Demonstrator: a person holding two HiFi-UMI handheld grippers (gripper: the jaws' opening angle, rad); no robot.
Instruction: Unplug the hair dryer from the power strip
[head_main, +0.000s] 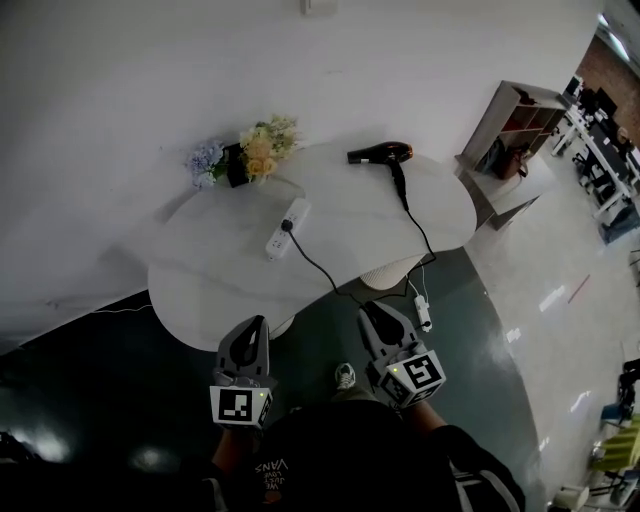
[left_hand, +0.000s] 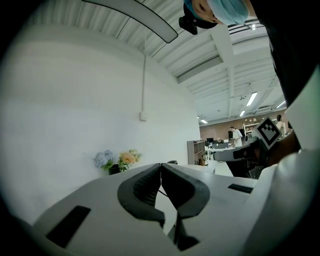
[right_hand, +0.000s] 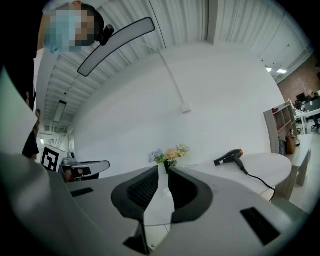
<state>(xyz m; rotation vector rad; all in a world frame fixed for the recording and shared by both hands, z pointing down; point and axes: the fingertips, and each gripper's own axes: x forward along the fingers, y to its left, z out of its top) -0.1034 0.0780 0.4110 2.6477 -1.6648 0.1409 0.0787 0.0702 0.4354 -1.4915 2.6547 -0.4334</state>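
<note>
Here: grippers short of table, plug seated in strip

Both tools are held level over a dark glossy floor (head_main: 90, 400), just short of the near edge of a white table (head_main: 220, 290) with a rounded, lobed outline and a smooth matt top.

The left gripper (head_main: 262, 322) is pressed fully together. Its ribbed dark pads (left_hand: 145, 187) meet at the tips and nothing is pinched. The right gripper (head_main: 368, 308) is all but together. Only a thin slit is seen between its pads (right_hand: 185, 187), and the slit is empty.

The dryer (head_main: 381, 153), a black barrel with a copper-toned rear, is laid on its side at the far right of the table, well apart from both grippers. The strip (head_main: 295, 213), a slim white oblong, is laid aslant mid-table. A black plug (head_main: 286, 226) is seated in it, and a thin black cord (head_main: 318, 268) curves from the plug to the front edge. Pastel flowers (head_main: 258, 150) are set against the wall beyond the strip.
</note>
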